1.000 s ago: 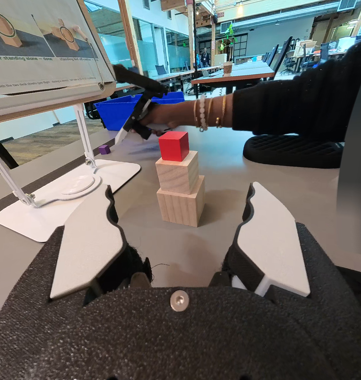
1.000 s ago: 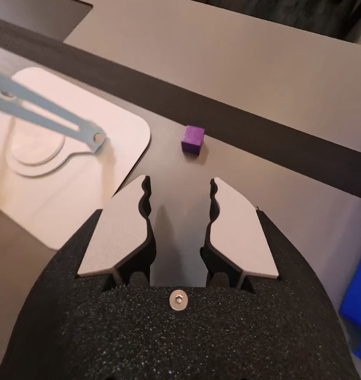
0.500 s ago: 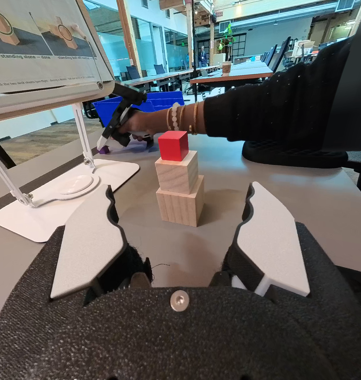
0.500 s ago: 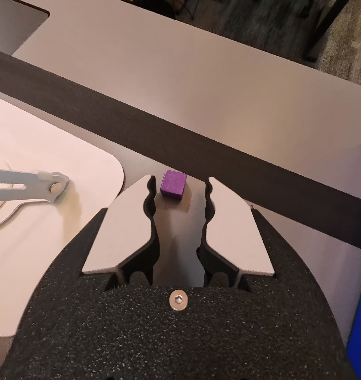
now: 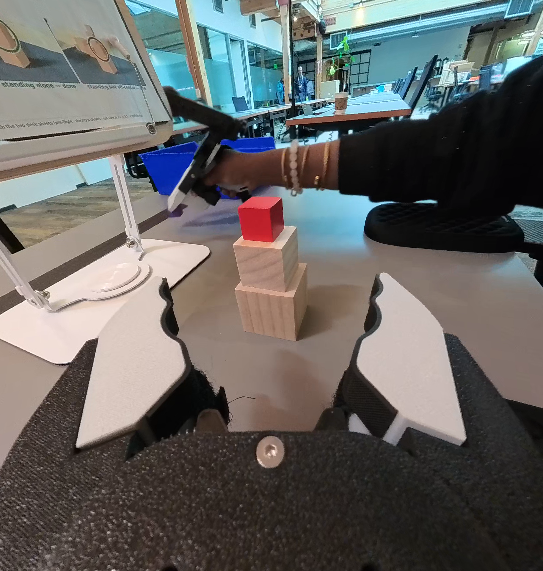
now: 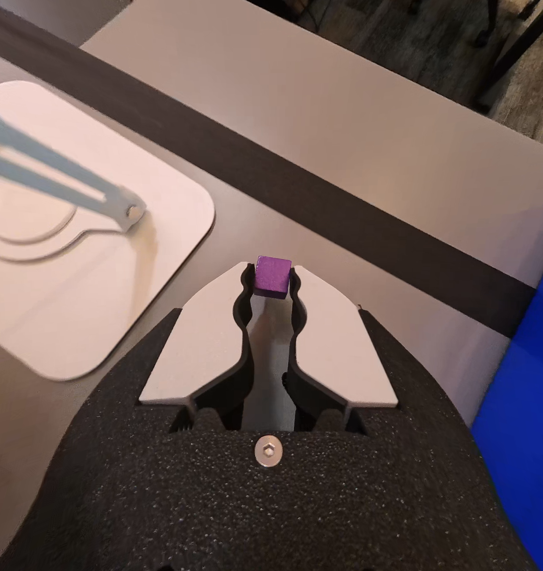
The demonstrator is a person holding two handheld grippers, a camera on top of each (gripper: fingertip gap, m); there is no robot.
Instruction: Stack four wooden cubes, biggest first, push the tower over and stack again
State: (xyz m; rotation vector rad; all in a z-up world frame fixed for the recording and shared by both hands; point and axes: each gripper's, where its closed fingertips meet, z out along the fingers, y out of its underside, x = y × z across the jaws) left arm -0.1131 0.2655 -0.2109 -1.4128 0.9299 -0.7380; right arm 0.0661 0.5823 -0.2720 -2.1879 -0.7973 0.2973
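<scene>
— Nearest the lens? 
— The left hand-held gripper (image 5: 271,304), jaws spread wide and bare, faces a stack: red cube (image 5: 260,218) on two wooden blocks (image 5: 268,284) on the tabletop (image 5: 387,278).

— And farther off? 
— The right hand-held gripper (image 6: 271,273) clamps a small purple cube (image 6: 271,276) at its fingertips by opposite flat faces; it looks light, rigid and smooth-painted.

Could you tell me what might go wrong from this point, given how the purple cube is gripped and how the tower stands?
1. The right gripper pinches the purple cube only at its fingertips, so it could slip or twist out.
2. The tower looks uneven: the red cube sits toward one edge of the middle block, so a nudge may topple it.
3. The left gripper, wide open, sits close before the tower and could bump it.
</scene>
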